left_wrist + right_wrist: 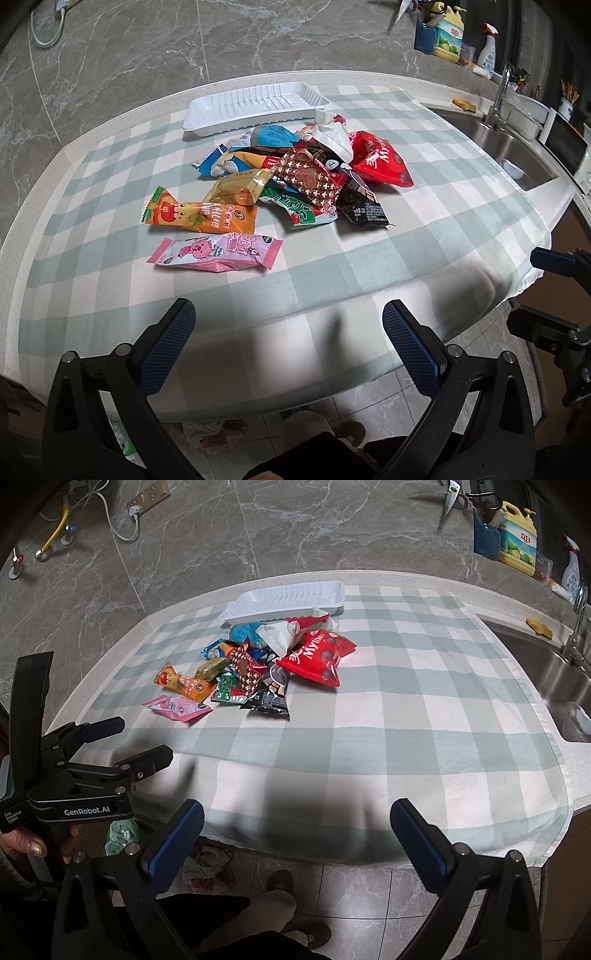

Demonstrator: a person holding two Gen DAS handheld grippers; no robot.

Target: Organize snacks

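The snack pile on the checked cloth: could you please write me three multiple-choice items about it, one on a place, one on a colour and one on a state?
1. Where does the white ribbed plastic tray lie relative to the snack pile?
A. beyond the pile, toward the wall
B. between the pile and the tongs
C. in the sink

2. What colour is the flat wrapper with a cartoon animal nearest the left tongs?
A. green
B. pink
C. black

3. In what state are the right tongs?
A. shut on a red bag
B. shut on nothing
C. open, holding nothing

Answers: 1 A, since the tray sits past the snacks near the marble wall; 2 B, since the closest packet is pink; 3 C, since the blue pads stand wide apart over the green-and-white checked cloth.
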